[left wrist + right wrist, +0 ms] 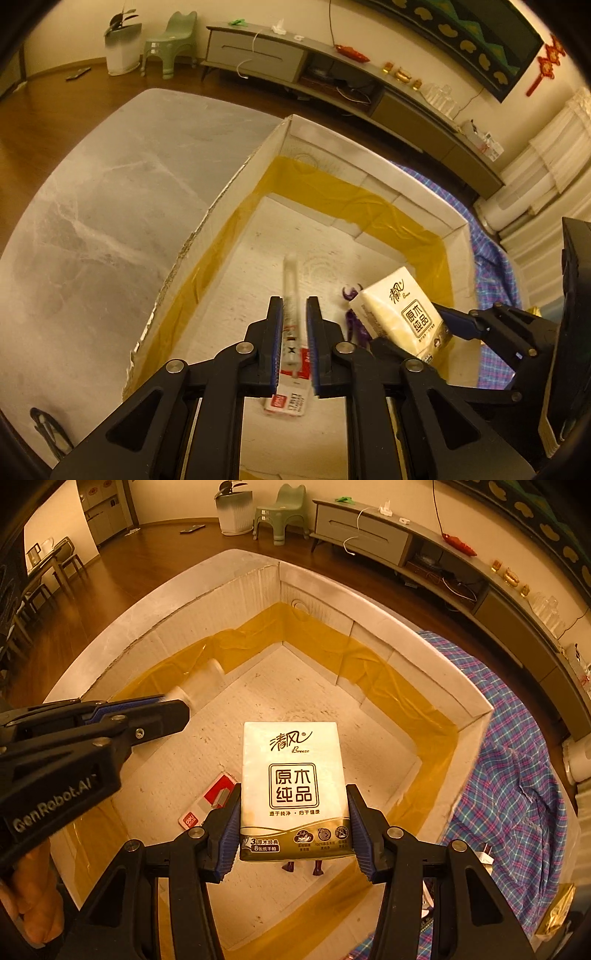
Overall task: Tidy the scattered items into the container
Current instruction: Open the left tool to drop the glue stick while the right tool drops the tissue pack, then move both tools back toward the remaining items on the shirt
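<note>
An open white cardboard box (369, 184) (406, 653) with yellow tape stands on the grey table. My right gripper (293, 834) is shut on a white tissue pack (293, 782) (402, 314) above the box floor. My left gripper (294, 321) holds a slim white tube (290, 291) between its jaws, over the box; its end shows in the right wrist view (184, 696). A red and white staple box (210, 801) (286, 400) and a purple hair clip (352, 314) lie on the box floor.
A blue plaid cloth (509, 757) (491, 266) lies on the table right of the box. A dark object (48, 428) lies at the table's left edge. A gold packet (557, 908) sits on the cloth. A TV cabinet (406, 539) stands beyond.
</note>
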A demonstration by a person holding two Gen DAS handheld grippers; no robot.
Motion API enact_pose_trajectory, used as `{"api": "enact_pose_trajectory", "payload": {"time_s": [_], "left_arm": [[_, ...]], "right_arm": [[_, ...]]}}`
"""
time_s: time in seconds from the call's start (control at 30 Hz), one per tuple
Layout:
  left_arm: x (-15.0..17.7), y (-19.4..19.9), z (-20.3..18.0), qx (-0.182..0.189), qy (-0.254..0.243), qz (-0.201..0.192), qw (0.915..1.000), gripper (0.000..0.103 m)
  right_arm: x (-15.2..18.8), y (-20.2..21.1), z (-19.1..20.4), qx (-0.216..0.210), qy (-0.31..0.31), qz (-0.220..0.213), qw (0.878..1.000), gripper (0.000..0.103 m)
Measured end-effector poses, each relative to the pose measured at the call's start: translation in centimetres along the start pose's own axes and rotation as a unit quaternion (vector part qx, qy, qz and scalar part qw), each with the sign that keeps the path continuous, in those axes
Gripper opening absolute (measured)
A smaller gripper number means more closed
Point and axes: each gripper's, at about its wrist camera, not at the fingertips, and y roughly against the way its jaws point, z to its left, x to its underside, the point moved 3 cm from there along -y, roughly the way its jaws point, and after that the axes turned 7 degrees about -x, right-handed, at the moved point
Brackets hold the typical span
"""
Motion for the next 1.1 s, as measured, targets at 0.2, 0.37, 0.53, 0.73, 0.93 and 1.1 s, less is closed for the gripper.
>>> {"api": "enact_pose_trajectory", "payload": {"time_s": [0.2, 0.37, 0.53, 0.73, 0.93, 1.1], "left_arm": [[0.5, 0.2, 0.2, -0.008, -0.004, -0.009, 0.9999, 0.047], [1.4, 0.5, 0.4, -0.006, -0.009, -0.011, 0.9999, 0.047], [2.5, 1.4, 0.4, -0.007, -0.005, -0.013, 0.9999, 0.047], [4.2, 3.4, 0.3, -0.008, -0.004, -0.027, 0.9996, 0.048], [6.3, 5.7, 0.5, -0.010, 0.007, -0.043, 0.9990, 0.049], [8.1, 8.1, -0.4, -0.009, -0.008, -0.057, 0.9983, 0.049]], "right_arm": [[0.0, -0.4, 0.4, 0.007, 0.000, 0.006, 1.000, 0.059], [0.6, 0.7, 0.6, 0.006, 0.000, -0.005, 1.000, 0.062], [1.5, 2.0, 1.1, -0.010, -0.001, -0.014, 1.000, 0.062], [3.1, 4.2, 2.3, -0.030, 0.001, -0.031, 0.999, 0.062], [5.7, 7.0, 3.4, -0.048, 0.008, -0.061, 0.997, 0.062], [7.9, 9.0, 3.5, -0.049, 0.002, -0.090, 0.995, 0.062]]}}
